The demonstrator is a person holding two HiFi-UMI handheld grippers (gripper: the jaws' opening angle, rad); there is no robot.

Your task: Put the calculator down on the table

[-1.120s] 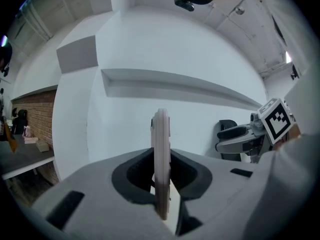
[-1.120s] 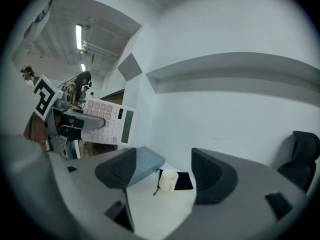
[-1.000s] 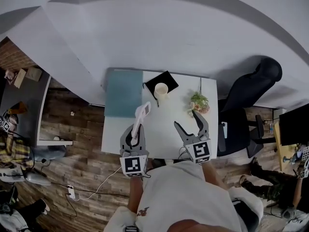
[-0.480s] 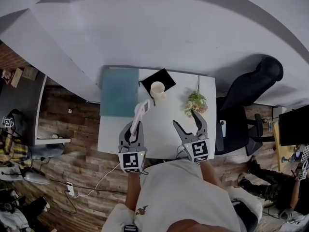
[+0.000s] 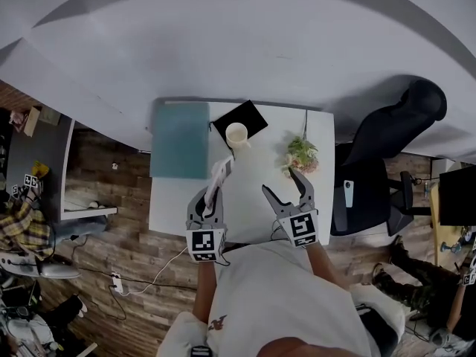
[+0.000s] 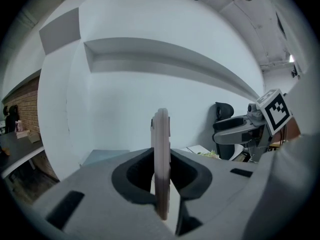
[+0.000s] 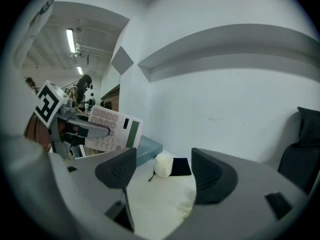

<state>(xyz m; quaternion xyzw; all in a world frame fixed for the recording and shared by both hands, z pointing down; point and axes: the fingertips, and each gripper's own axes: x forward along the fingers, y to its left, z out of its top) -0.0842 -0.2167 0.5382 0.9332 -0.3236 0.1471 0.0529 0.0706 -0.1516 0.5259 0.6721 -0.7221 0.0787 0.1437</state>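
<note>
While our left gripper (image 5: 210, 199) clamps the calculator (image 5: 219, 175) edge-on above the white table's (image 5: 253, 203) near-left part, our right gripper (image 5: 281, 183) hangs empty, jaws wide; bare tabletop lies between them, short of the mug (image 5: 236, 134).

Left gripper (image 6: 161, 178) clamped on calculator (image 6: 161, 134), seen edge-on
Calculator upright, a thin pale slab, both jaws pressed to its faces, top edge against white wall (image 6: 150, 84) with a long ledge. Right gripper (image 6: 227, 133) low at right, its marker cube (image 6: 274, 110) uppermost; black office chair (image 6: 223, 111) behind it. Teal pad (image 6: 102, 156) low left; brick wall (image 6: 25, 101) far left
</note>
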